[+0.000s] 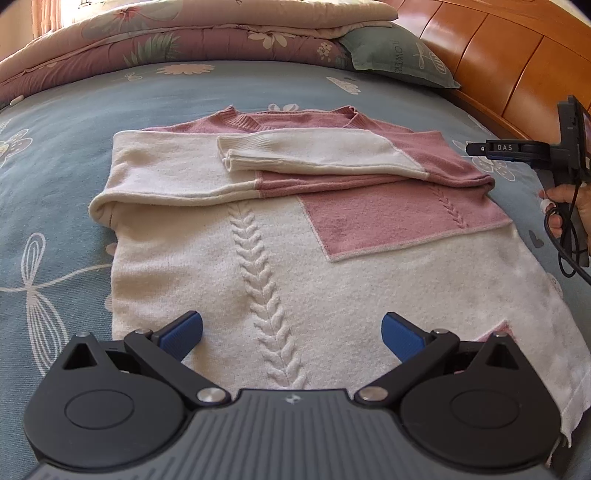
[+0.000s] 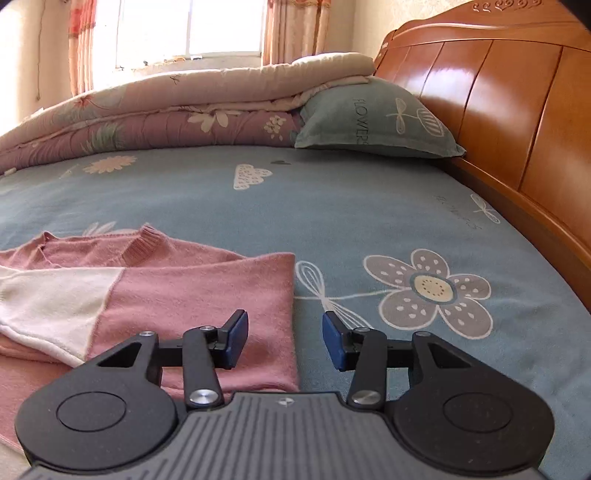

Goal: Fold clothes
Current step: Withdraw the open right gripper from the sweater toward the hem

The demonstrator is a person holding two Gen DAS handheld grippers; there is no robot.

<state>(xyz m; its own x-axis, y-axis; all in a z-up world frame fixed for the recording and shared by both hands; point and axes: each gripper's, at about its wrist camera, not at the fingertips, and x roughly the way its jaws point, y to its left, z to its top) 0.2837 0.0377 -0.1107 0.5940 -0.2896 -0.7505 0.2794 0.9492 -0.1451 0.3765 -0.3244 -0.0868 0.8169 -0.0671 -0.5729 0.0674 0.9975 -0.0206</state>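
The sweater (image 1: 295, 229), pink and white with cable stitching, lies flat on the bed (image 1: 55, 147), its neckline toward the folded quilt (image 1: 166, 33) at the far edge and its hem toward the near edge. Both sleeves are laid across the chest, one over the other; this probably narrows the garment to a rectangle before the body is folded. The left gripper (image 1: 291, 334) hangs over the hem region, fingers spread wide and released, with nothing between them; the position suits a grasp on the hem. The right gripper (image 2: 284, 339) sits at the sweater's side edge nearest the wooden headboard (image 2: 517, 110), fingers released, one over the pink knit and one over the sheet, gripping nothing. A hand (image 1: 569, 206) holds it clear of the fabric.
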